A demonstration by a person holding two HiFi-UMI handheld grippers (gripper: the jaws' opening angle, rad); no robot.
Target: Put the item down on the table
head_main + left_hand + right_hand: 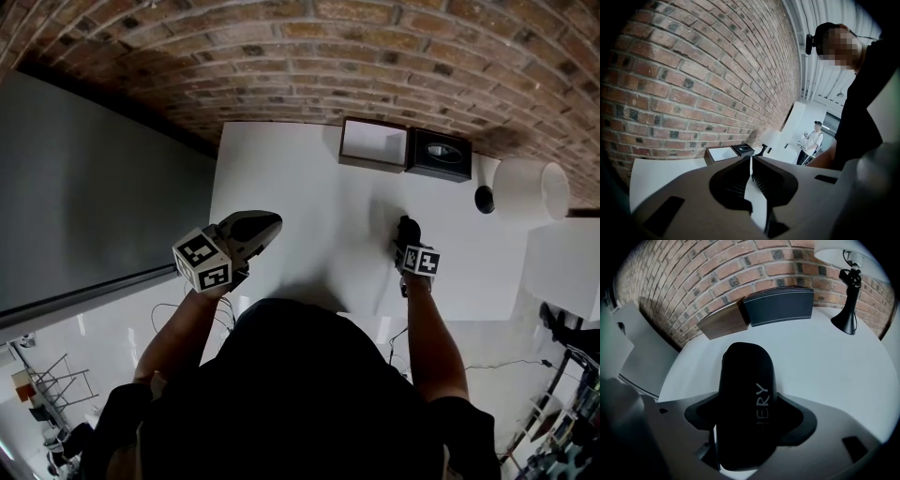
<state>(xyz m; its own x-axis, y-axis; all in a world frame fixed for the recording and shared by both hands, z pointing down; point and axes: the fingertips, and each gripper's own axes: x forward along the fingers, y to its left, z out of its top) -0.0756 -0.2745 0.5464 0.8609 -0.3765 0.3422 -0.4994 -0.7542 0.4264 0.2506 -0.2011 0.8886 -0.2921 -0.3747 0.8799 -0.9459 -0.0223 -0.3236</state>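
The item is a black, smooth, rounded oblong case [745,399] with pale lettering along one side, of which only "ERY" can be read. It stands lengthwise between the jaws of the right gripper [749,420], its rounded end pointing forward and down at the table [825,362]. The jaws stand wide apart and the case fills the whole gap between them, with both pads against its sides, so it is gripped. In the head view this gripper tilts steeply down over the right-hand middle of the table. Whether the end of the case touches the surface cannot be told. The left gripper [751,164] is held at the table's left edge, pointing nearly level. Its jaws are almost together, with only a narrow slit between them and nothing in it. The table is white and plain. At its far edge, against the wall, stand a brown box [372,142] with a white inside and a dark box [438,153], touching side by side. Just right of them stands a lamp [848,310] with a black base and a white shade. A brick wall [740,263] runs behind the table. In the left gripper view a person [813,140] in white stands far off down the room.
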